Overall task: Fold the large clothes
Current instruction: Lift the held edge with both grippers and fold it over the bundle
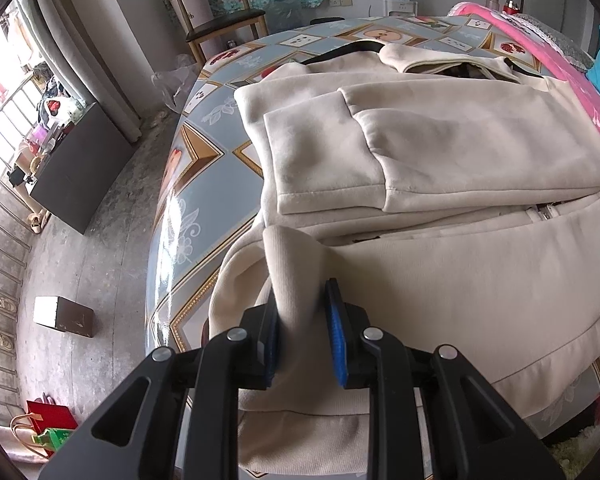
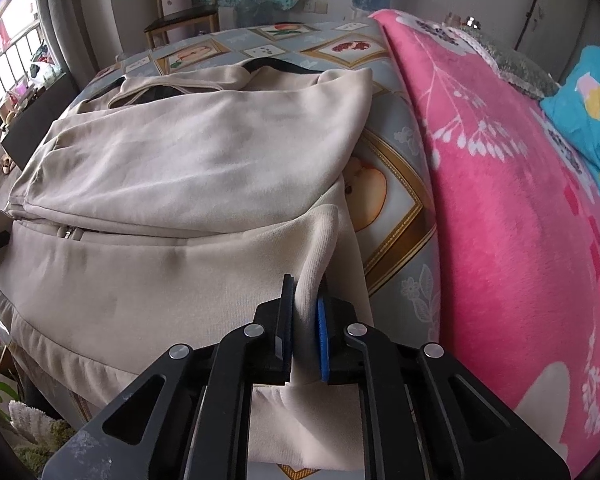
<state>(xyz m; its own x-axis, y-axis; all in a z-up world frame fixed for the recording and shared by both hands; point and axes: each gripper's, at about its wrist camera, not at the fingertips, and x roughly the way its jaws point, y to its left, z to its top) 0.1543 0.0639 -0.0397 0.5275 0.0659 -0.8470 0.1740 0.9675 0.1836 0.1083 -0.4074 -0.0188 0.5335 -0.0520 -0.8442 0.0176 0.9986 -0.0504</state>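
A large cream zip jacket (image 1: 440,152) lies on a table with a patterned blue-grey cloth (image 1: 204,168). Its sleeves are folded across the chest. My left gripper (image 1: 302,300) is shut on the ribbed hem at the jacket's near left corner and holds it pinched up. My right gripper (image 2: 305,300) is shut on the ribbed hem at the near right corner of the jacket (image 2: 188,160), also pinched up. The zipper pull (image 2: 70,234) shows near the middle. The table cloth (image 2: 400,208) shows beside the jacket's right edge.
A pink floral blanket (image 2: 500,200) is piled along the table's right side, with a blue cloth (image 2: 588,112) behind it. A wooden chair (image 1: 216,12) stands beyond the far edge. On the floor at left are a dark cabinet (image 1: 80,168) and a small box (image 1: 62,316).
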